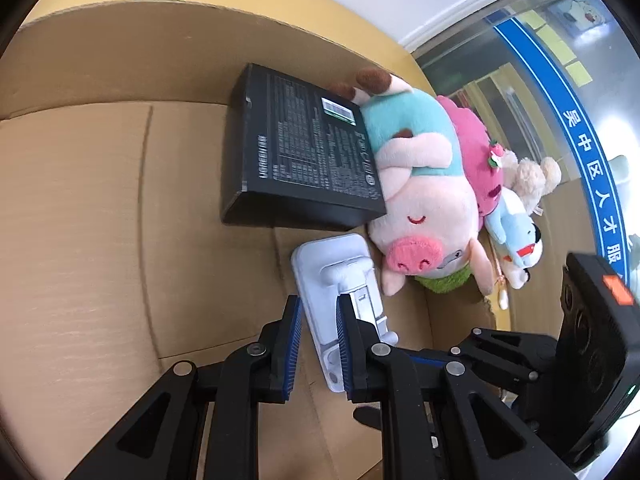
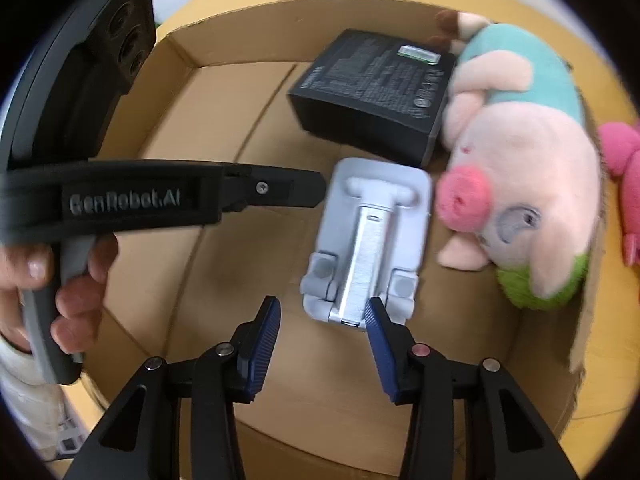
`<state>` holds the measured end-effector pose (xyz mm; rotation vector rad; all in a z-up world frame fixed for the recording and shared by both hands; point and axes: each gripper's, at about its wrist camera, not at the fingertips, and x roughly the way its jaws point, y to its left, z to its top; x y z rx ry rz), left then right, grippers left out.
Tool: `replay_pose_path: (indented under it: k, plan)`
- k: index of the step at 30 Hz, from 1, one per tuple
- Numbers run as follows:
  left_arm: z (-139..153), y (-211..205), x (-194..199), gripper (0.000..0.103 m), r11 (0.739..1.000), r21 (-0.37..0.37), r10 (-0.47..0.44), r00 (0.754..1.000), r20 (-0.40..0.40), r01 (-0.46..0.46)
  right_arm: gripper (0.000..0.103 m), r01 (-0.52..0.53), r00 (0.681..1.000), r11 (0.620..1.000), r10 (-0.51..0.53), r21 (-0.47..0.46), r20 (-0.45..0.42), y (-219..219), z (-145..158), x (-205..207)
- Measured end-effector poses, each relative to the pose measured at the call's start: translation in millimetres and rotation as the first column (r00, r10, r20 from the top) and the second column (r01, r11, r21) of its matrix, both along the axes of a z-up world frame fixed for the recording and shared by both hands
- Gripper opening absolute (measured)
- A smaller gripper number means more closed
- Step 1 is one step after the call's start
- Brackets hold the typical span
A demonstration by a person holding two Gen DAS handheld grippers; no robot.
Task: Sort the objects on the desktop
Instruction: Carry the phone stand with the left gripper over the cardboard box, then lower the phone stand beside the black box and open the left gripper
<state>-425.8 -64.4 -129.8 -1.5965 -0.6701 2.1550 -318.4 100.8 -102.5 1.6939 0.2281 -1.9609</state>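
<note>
My left gripper straddles the grey phone stand, pads apart. My right gripper hangs spread wide above the cardboard box.

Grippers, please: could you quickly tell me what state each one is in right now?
Left gripper: fingers around the white phone stand inside the cardboard box; firm clamp cannot be told.
Right gripper: open, holding nothing, just short of the stand.

The pig toy and phone stand are motion-blurred in the right view; the pig covers one corner of the black box, whose print is too small to read.
</note>
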Motion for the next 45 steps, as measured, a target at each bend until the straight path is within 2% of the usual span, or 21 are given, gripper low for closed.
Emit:
replay_pose_path:
  k: [2,6,8,10,14,18,19,22,29,37,39,41,43,45]
  plan:
    - [1.6,-6.5,2.9,0.015,1.000,-0.003,0.010,1.000,-0.003,-0.010,0.044,-0.010,1.000,1.000,0.010,-0.010,0.026,-3.9,0.4,-0.4]
    - [4.7,-18.9,7.6,0.015,0.999,-0.003,0.035,0.999,-0.013,-0.035,0.044,-0.021,1.000,1.000,0.021,-0.002,0.010,-7.9,2.6,5.3]
    - [6.2,-24.3,10.6,0.015,0.999,0.000,0.044,0.999,-0.020,-0.044,0.044,-0.009,1.000,0.999,0.009,0.035,-0.023,-8.0,3.3,9.4]
    - [9.2,-28.0,13.6,0.015,0.999,-0.004,0.047,0.998,-0.032,-0.047,0.044,-0.010,0.996,0.996,0.018,0.089,-0.092,-10.4,10.3,16.1]
    - [15.8,-34.7,19.0,0.015,0.998,-0.001,0.059,0.997,-0.050,-0.059,0.044,-0.016,0.985,0.994,0.034,0.104,-0.167,-18.7,24.6,21.4]
    - [22.5,-39.0,25.8,0.016,0.998,-0.008,0.059,0.996,-0.067,-0.060,0.041,-0.004,0.986,0.980,0.037,0.197,-0.164,-28.0,5.4,13.4]
    - [22.9,-39.1,27.9,0.016,0.998,-0.008,0.060,0.996,-0.068,-0.061,0.035,0.008,0.986,0.978,0.027,0.207,-0.166,-28.1,0.6,11.7]
    - [23.5,-39.8,32.9,0.016,0.998,-0.015,0.056,0.996,-0.073,-0.057,0.026,0.045,0.985,0.985,-0.015,0.168,-0.174,-24.2,-2.6,11.9]
    - [18.8,-42.7,39.5,0.016,0.998,-0.015,0.062,0.996,-0.066,-0.063,0.023,0.154,0.969,0.981,-0.127,0.116,-0.212,-15.3,1.2,27.2]
    - [28.9,-39.4,46.2,0.016,0.997,-0.036,0.062,0.994,-0.090,-0.066,0.023,0.207,0.963,0.971,-0.180,0.119,-0.202,-18.7,5.6,48.6]
    - [37.4,-37.5,51.0,0.018,0.996,-0.053,0.061,0.992,-0.106,-0.066,0.025,0.207,0.963,0.970,-0.178,0.131,-0.204,-20.6,7.8,56.4]
    - [51.7,-36.0,60.1,0.023,0.993,-0.090,0.065,0.988,-0.143,-0.079,0.046,0.200,0.959,0.972,-0.169,0.120,-0.226,-20.5,17.4,69.3]
    - [73.3,-34.9,73.1,0.032,0.988,-0.126,0.064,0.978,-0.200,-0.090,0.059,0.187,0.947,0.977,-0.150,0.106,-0.285,-18.6,38.0,89.5]
    - [101.7,-34.7,92.0,0.046,0.985,-0.138,0.067,0.962,-0.264,-0.107,0.064,0.169,0.929,0.982,-0.129,0.086,-0.346,-14.7,62.5,113.5]
